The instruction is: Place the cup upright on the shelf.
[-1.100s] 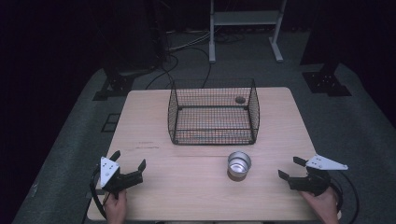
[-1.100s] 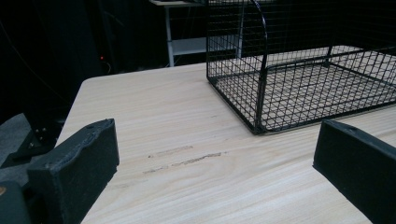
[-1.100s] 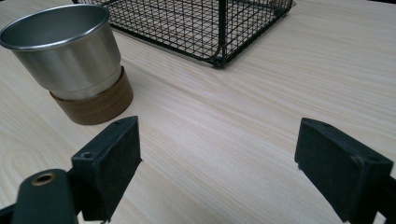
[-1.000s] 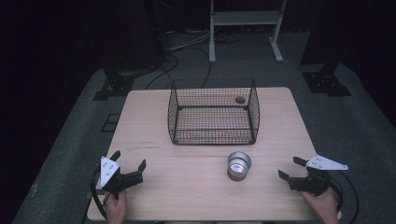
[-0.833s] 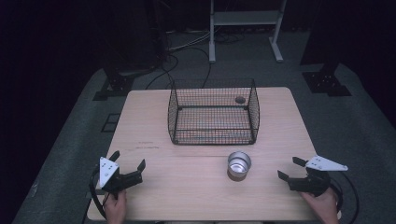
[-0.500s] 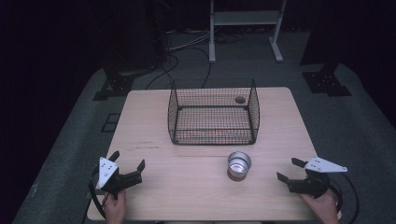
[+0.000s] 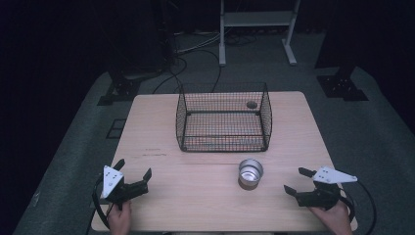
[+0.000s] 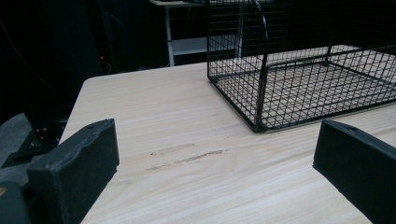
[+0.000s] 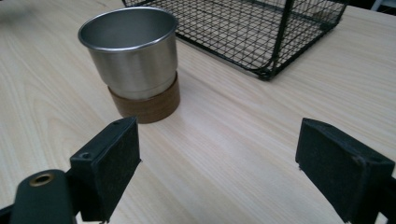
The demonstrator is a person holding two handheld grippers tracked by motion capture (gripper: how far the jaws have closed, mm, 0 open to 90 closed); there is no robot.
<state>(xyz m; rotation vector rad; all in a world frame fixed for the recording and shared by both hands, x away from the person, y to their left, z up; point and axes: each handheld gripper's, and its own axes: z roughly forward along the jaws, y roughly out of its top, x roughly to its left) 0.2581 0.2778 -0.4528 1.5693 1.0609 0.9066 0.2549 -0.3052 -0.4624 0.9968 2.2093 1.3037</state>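
Black jaws on our right gripper (image 7: pixel 295 181) stand wide apart with nothing between them, and in the right gripper view (image 9: pixel 219 168) bare wood shows in the gap. Just beyond that gap, toward the left jaw, we see the cup (image 9: pixel 130 56), a steel one standing upright and empty, its base set in a brown wooden ring (image 9: pixel 145 106). From the high view the cup (image 7: pixel 250 173) sits near the basket (image 7: pixel 223 117), just off its front right corner and apart from it, and our right gripper lies well off to the cup's right, jaws turned toward it but not touching. Our left gripper (image 7: pixel 133 172) is likewise spread open and holds nothing; it rests well apart from the cup, on the cup's far left near the front corner of the table (image 7: pixel 195 205). In the left gripper view (image 8: pixel 212 163) the open jaws frame pale wood with a few faint scuff marks (image 8: pixel 187 156), and the wire basket (image 8: pixel 299 70) stands farther on, up and to the right. A hand (image 7: pixel 120 220) grips the left tool and another hand (image 7: pixel 336 218) grips the right, both at the table's near edge, on either side of the cup.
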